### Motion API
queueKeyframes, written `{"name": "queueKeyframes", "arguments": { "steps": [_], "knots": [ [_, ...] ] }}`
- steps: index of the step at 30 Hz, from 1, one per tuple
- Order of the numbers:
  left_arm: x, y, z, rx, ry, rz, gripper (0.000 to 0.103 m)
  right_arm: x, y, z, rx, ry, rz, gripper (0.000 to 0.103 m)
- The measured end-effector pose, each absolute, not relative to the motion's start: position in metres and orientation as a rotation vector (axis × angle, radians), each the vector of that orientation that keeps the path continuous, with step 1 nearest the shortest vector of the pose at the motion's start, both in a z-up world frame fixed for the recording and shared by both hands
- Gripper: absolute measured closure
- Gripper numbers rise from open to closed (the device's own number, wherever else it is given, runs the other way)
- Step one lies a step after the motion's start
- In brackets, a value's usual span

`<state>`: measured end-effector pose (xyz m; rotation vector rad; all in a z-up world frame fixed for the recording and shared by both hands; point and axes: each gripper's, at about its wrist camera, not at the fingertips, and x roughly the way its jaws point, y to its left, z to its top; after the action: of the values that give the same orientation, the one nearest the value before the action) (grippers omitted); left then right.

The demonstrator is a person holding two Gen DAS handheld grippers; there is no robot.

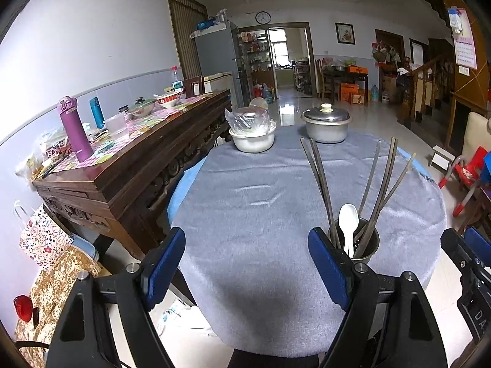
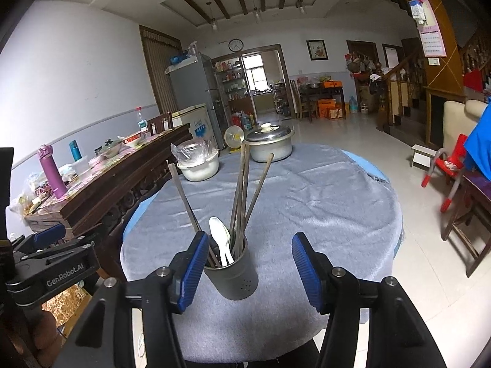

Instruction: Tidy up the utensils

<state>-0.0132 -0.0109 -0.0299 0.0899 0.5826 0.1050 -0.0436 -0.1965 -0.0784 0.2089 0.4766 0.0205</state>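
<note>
A grey metal utensil holder [image 2: 234, 276] stands upright near the front of the round table [image 2: 322, 202], which has a grey cloth. It holds several dark chopsticks [image 2: 242, 190] and a white spoon [image 2: 221, 239]. It also shows in the left wrist view [image 1: 365, 242] with the chopsticks [image 1: 380, 184] and the spoon [image 1: 349, 224]. My right gripper [image 2: 247, 271] is open and empty, with the holder between its fingers, close to the left one. My left gripper [image 1: 247, 268] is open and empty over bare cloth, left of the holder.
A lidded metal pot [image 1: 326, 124] and a white bowl with a plastic-wrapped bowl on it [image 1: 253, 132] stand at the table's far side. A long wooden sideboard [image 1: 129, 165] with bottles and dishes runs along the left. A red child's chair [image 2: 445, 168] stands at the right.
</note>
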Motion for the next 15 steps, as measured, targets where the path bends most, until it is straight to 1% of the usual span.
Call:
{"name": "queueKeyframes", "arguments": {
  "steps": [15],
  "knots": [
    [-0.018, 0.004, -0.030, 0.072, 0.571, 0.106, 0.020, -0.041, -0.184, -0.077, 0.196, 0.476, 0.020, 0.042]
  ]
}}
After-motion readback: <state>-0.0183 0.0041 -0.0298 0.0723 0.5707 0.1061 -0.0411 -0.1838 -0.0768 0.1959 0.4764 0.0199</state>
